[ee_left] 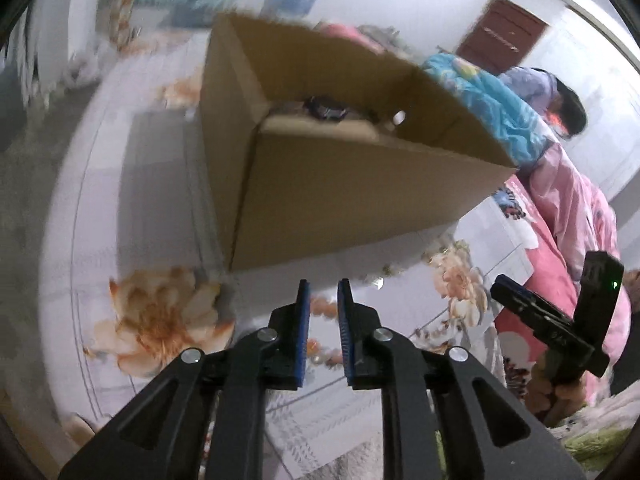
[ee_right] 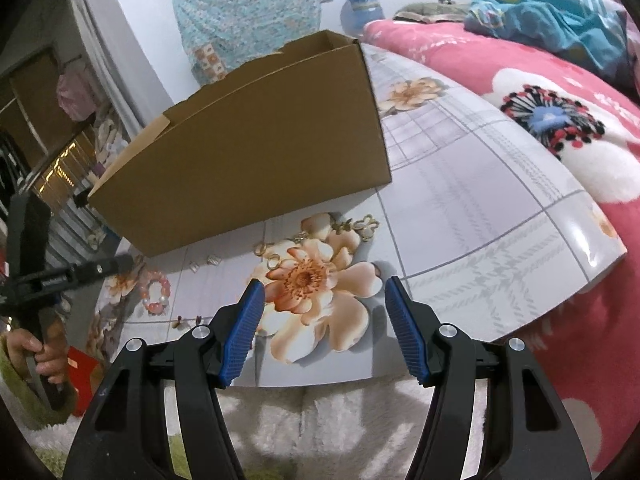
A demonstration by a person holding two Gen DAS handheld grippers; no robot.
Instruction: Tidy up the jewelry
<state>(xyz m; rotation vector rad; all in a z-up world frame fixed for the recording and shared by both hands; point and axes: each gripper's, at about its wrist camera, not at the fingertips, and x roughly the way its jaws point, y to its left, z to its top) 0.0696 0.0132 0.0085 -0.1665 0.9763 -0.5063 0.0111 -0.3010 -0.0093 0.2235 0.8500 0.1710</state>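
Note:
An open brown cardboard box stands on the flower-print table, with dark jewelry lying inside. My left gripper hovers in front of the box, its blue pads a narrow gap apart with nothing between them. A pink bead bracelet shows on the table through that gap. The right wrist view has the same bracelet, gold rings, a gold clover chain and small silver clips loose by the box. My right gripper hangs open and empty over a printed flower.
The table ends at a rounded edge beside a pink flowered blanket. A person lies at the right behind a blue cloth. A hand holds the left gripper. A fluffy rug lies below the table.

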